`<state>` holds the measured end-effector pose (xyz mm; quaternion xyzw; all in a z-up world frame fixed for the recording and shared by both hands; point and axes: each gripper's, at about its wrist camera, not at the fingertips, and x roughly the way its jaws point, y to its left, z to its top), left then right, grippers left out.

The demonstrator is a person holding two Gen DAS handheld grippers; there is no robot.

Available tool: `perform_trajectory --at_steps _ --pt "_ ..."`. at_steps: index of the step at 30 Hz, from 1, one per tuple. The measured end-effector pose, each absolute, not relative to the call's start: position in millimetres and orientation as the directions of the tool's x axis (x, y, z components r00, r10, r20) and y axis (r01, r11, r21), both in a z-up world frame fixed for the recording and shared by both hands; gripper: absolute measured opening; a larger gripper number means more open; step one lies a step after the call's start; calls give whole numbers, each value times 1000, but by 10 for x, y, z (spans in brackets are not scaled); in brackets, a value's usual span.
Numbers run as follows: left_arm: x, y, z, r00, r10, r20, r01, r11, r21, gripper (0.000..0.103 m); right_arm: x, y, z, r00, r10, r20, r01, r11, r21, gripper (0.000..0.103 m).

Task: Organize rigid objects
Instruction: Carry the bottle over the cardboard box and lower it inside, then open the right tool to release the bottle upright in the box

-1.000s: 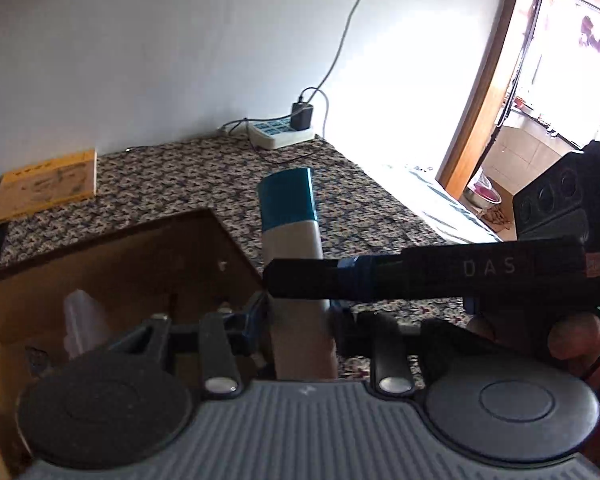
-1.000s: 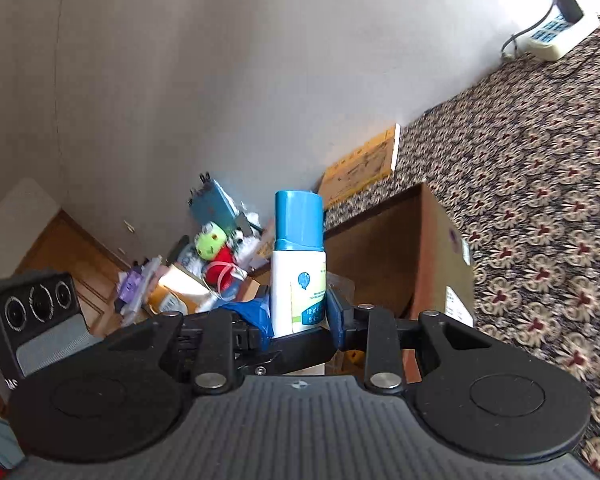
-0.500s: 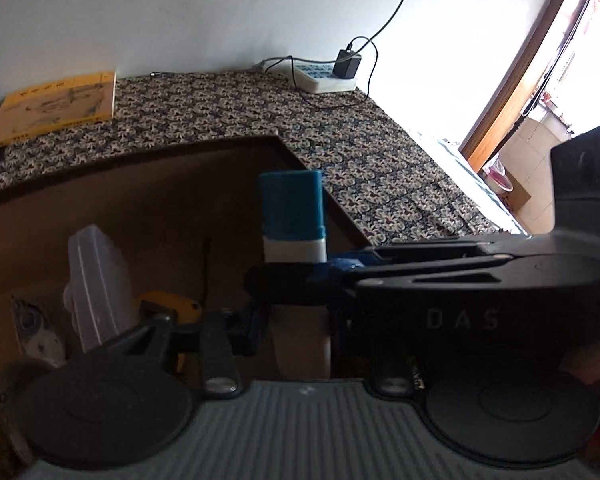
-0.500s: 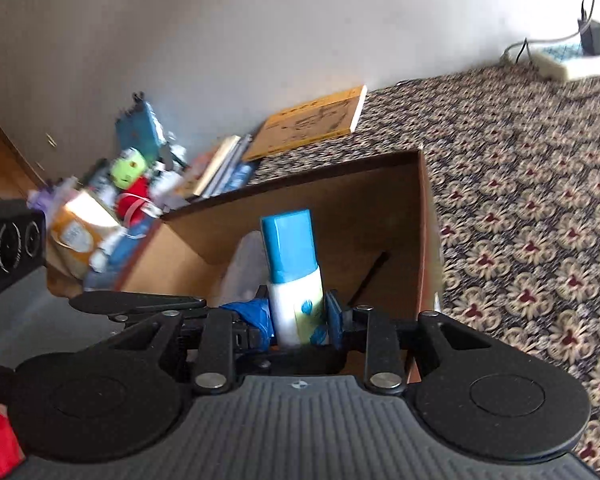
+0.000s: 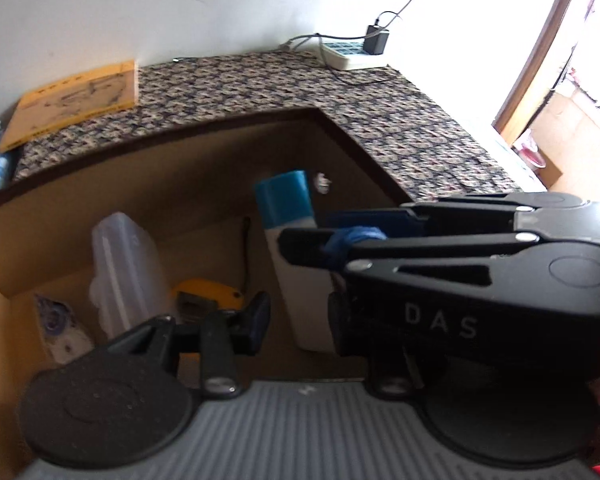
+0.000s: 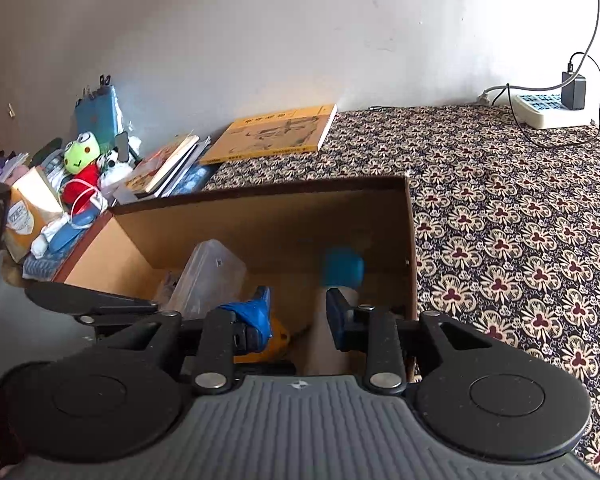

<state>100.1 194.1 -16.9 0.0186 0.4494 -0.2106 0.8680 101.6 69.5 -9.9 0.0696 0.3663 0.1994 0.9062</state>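
A white bottle with a blue cap [image 5: 296, 256] stands tilted inside the brown cardboard box [image 5: 220, 152], free of both grippers; it also shows in the right wrist view [image 6: 342, 270]. My left gripper [image 5: 296, 320] is open around the bottle's lower part, inside the box. My right gripper [image 6: 298, 314] is open just above the bottle, over the box [image 6: 260, 200]. The right gripper's body crosses the left wrist view [image 5: 460, 280]. A clear plastic case [image 5: 124, 268] and a yellow tape measure [image 5: 206, 294] lie in the box.
A yellow book [image 6: 276, 130] lies behind the box on the patterned cloth [image 6: 520, 220]. A power strip with a charger [image 6: 548, 106] sits at the back right. Books, a frog toy [image 6: 80, 152] and clutter pile up at the left. A doorway [image 5: 540, 80] is on the right.
Both grippers carried the bottle down into the box, then opened. The bottle now stands loose and tilted inside the box.
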Motion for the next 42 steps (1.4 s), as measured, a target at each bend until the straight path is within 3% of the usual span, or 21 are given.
perform_trajectory --at_steps 10,13,30,42 --pt "1054 2052 -189 553 -190 -811 303 953 -17 53 1145 762 -122 686 375 -624 -280 927 249 18" --pt "1096 2124 -232 532 -205 -822 268 961 -66 53 1146 772 -155 703 366 -610 -285 931 230 17" --pt "1077 2105 -260 529 -229 -817 295 952 -76 61 1136 821 -177 732 337 -592 -299 940 165 19" --pt "997 2137 -251 505 -276 -818 367 926 -86 61 1035 758 -154 727 347 -592 -267 938 222 18"
